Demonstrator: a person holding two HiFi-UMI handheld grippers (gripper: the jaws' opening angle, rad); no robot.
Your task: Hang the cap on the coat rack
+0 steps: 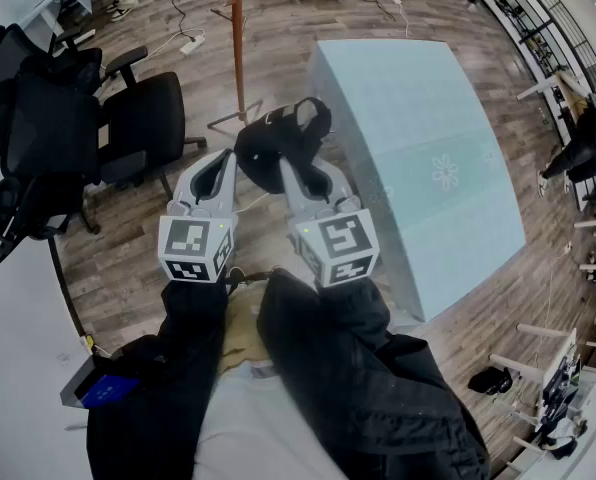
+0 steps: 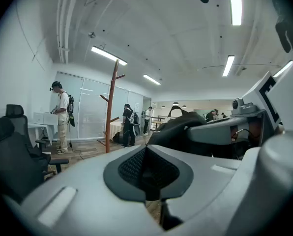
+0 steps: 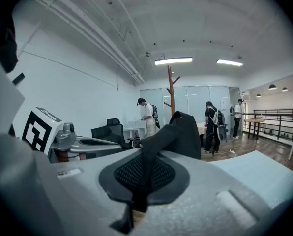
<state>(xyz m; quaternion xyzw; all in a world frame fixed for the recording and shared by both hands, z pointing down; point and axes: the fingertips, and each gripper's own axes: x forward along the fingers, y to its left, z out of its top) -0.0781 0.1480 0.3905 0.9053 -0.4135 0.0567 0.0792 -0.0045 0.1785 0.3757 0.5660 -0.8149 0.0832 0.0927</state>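
The black cap (image 1: 278,140) hangs in the air in front of me, pinched by its edge in my right gripper (image 1: 287,168), which is shut on it. In the right gripper view a black flap of the cap (image 3: 178,132) rises from between the closed pads. My left gripper (image 1: 229,158) sits just left of the cap, shut, with nothing between its pads; the cap (image 2: 178,127) shows to its right. The wooden coat rack (image 1: 238,38) stands on the floor ahead, beyond the cap. Its branched pole shows as the coat rack (image 2: 109,114) and the coat rack (image 3: 171,93) in the two gripper views.
A pale blue table (image 1: 418,158) stands to the right of the grippers. Black office chairs (image 1: 128,118) crowd the left side. Cables and a power strip (image 1: 190,43) lie on the wood floor near the rack. Several people (image 3: 147,116) stand at the far windows.
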